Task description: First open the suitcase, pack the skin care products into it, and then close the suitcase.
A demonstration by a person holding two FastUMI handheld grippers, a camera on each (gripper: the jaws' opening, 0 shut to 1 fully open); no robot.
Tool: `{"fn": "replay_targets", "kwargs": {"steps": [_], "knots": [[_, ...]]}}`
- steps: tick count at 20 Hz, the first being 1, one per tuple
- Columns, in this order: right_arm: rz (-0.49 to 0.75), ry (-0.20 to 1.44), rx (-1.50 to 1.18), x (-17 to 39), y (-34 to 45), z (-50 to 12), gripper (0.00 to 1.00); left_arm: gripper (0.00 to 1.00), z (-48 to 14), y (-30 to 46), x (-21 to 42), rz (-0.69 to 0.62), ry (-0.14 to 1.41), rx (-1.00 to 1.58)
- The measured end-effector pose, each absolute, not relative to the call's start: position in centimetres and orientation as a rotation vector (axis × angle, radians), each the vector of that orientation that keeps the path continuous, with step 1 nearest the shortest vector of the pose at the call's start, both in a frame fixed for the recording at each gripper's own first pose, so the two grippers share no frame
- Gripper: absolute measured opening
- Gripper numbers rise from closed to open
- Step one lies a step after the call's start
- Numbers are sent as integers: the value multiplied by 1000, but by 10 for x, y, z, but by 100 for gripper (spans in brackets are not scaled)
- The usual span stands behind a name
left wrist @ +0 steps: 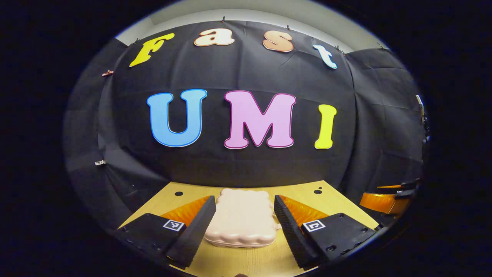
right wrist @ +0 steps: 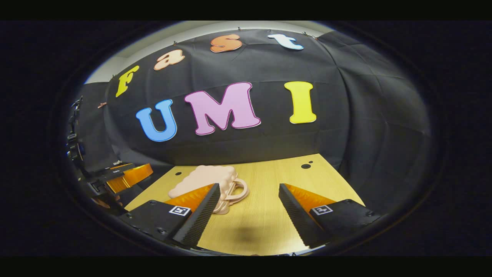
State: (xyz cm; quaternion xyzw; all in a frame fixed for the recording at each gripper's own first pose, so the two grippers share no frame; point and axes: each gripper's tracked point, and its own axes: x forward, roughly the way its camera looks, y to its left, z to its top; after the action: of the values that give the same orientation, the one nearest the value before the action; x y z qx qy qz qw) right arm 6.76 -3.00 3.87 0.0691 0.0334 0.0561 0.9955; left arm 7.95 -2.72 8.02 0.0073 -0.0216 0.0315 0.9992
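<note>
Small pale-pink scalloped hard-shell suitcase [left wrist: 241, 217], lid still shut, flat on light wooden table [left wrist: 246, 261]; left claw [left wrist: 243, 227] spread wide before it, right claw [right wrist: 250, 215] gaping beside its handle; opening, packing, closing all outstanding.

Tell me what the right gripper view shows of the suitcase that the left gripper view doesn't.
Right gripper view: the suitcase seen from its side, with a looped carry handle sticking out toward the middle of the table; the left gripper sits at the far left edge. Left gripper view: the suitcase's ribbed lid seen square on, lying between the open fingers, with the right gripper at the far right edge. Both: the suitcase closed, flat on the wooden table, with each view's own fingers spread apart.
</note>
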Motion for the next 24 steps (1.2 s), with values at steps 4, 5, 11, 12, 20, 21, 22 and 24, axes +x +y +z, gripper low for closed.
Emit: {"fn": "replay_targets", "kwargs": {"steps": [4,5,11,12,20,21,22,24], "knots": [[92,66,153,66,-39,38,98,96,78,-38,81,33,-39,26],[89,66,158,66,-40,38,98,96,75,-40,82,29,-30,27],[60,47,105,79,-45,32,98,96,63,-44,100,27,19,-22],[67,58,104,81,-41,29,98,96,63,-45,101,27,22,-22],[113,115,106,95,-18,25,98,96,72,-28,77,76,-6,73],[119,114,103,96,-15,28,98,96,73,-26,74,80,-5,69],[127,116,100,97,-12,29,98,96,76,-25,71,85,-9,65],[144,116,90,98,-5,31,98,96,80,-20,65,101,-21,66]]}}
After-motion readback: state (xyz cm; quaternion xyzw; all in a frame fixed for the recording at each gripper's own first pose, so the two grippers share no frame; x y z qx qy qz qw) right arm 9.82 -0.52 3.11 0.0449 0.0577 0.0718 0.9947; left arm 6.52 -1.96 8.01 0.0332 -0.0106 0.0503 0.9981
